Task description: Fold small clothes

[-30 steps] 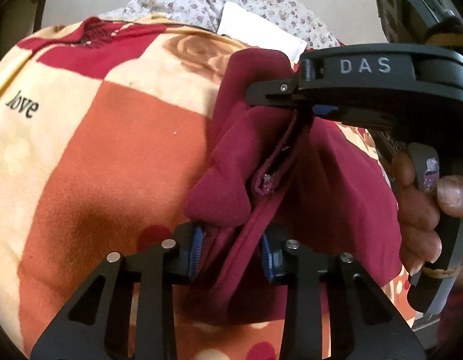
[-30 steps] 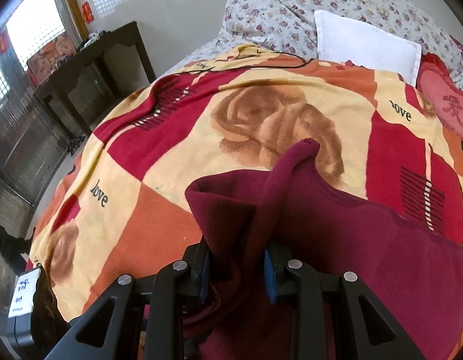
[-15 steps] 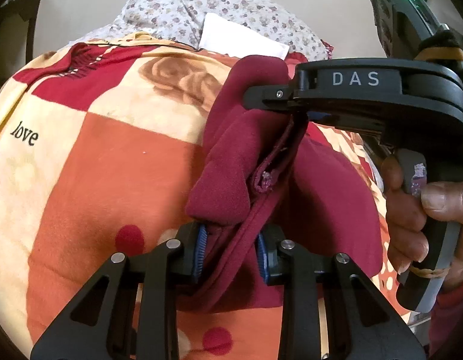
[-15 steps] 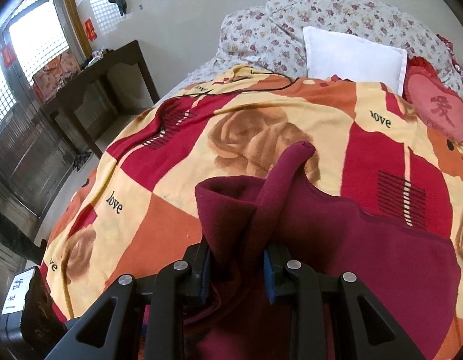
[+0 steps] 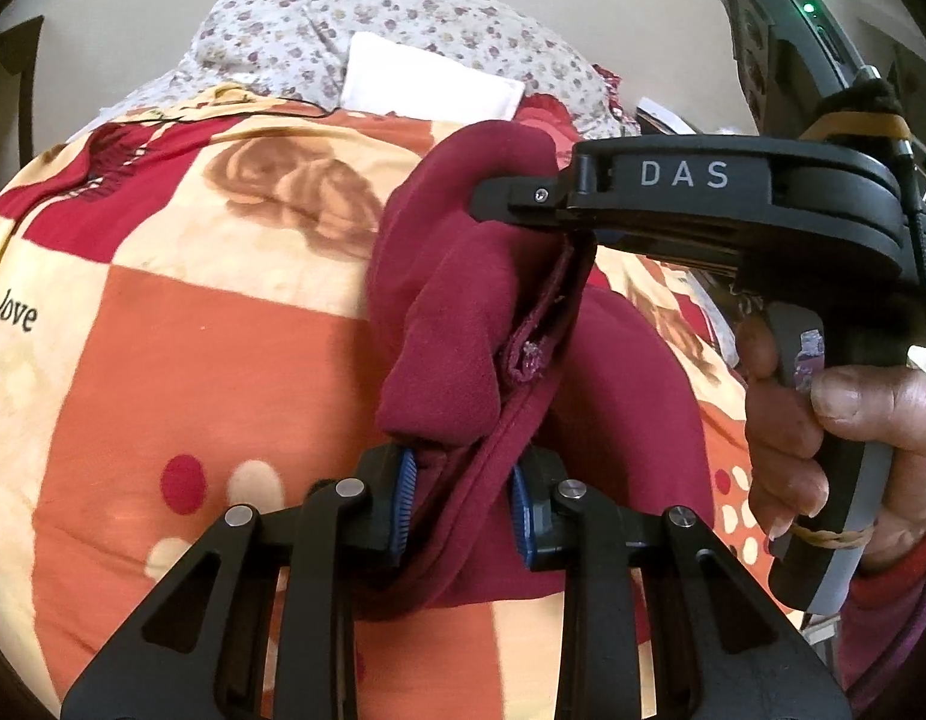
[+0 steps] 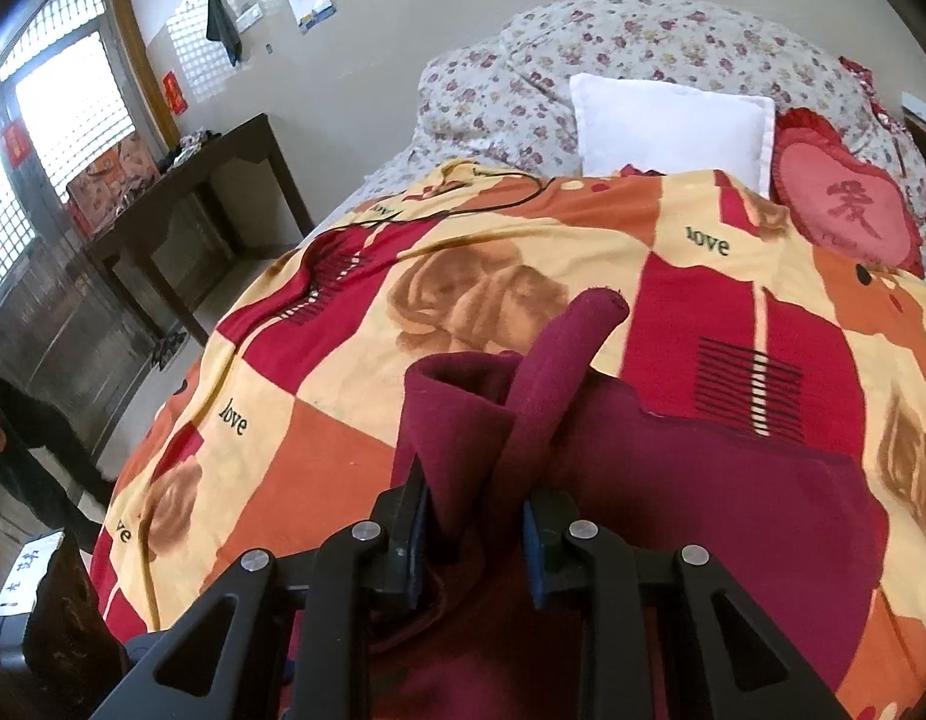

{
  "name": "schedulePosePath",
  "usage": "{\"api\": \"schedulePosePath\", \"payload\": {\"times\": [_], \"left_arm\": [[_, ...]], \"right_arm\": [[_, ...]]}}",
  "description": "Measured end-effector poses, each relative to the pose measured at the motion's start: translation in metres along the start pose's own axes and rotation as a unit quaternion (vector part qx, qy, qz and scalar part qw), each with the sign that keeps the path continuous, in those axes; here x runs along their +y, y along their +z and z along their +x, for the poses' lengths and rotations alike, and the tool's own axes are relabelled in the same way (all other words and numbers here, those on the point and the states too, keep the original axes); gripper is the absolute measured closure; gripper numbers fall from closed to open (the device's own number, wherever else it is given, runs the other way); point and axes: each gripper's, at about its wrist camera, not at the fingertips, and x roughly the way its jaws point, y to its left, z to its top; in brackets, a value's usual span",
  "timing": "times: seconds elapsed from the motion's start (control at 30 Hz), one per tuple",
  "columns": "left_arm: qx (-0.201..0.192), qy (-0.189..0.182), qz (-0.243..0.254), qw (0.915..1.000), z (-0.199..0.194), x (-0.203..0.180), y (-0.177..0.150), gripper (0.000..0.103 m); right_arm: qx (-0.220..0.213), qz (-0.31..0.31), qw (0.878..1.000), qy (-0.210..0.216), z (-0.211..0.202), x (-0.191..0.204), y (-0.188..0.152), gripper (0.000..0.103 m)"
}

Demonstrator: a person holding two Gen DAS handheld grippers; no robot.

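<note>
- Since a second ago I raise both grippers; the garment (image 5: 463, 324) hangs higher off the blanket (image 5: 180, 360), so the fold is mid-carry.
- My left gripper (image 5: 459, 501) and right gripper (image 6: 475, 531) are each clamped on bunched maroon cloth, close together.
- Pillow (image 6: 667, 126) and heart cushion (image 6: 841, 210) lie far; nothing blocks the near blanket.

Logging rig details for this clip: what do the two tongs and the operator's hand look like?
Both left tongs and right tongs are black, with blue ribbed pads and silver pivot pins. The right unit reads "DAS", with a green light, black cable, grey handle. The hand wears a maroon sleeve.
</note>
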Motion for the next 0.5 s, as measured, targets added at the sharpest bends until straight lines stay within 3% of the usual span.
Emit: {"api": "schedulePosePath", "payload": {"times": [0.5], "left_arm": [[0.017,-0.009,0.042,0.9989,0.015,-0.057,0.001,0.078]], "right_arm": [[-0.019,0.030,0.999,-0.013,-0.036,-0.056,-0.019,0.085]]}}
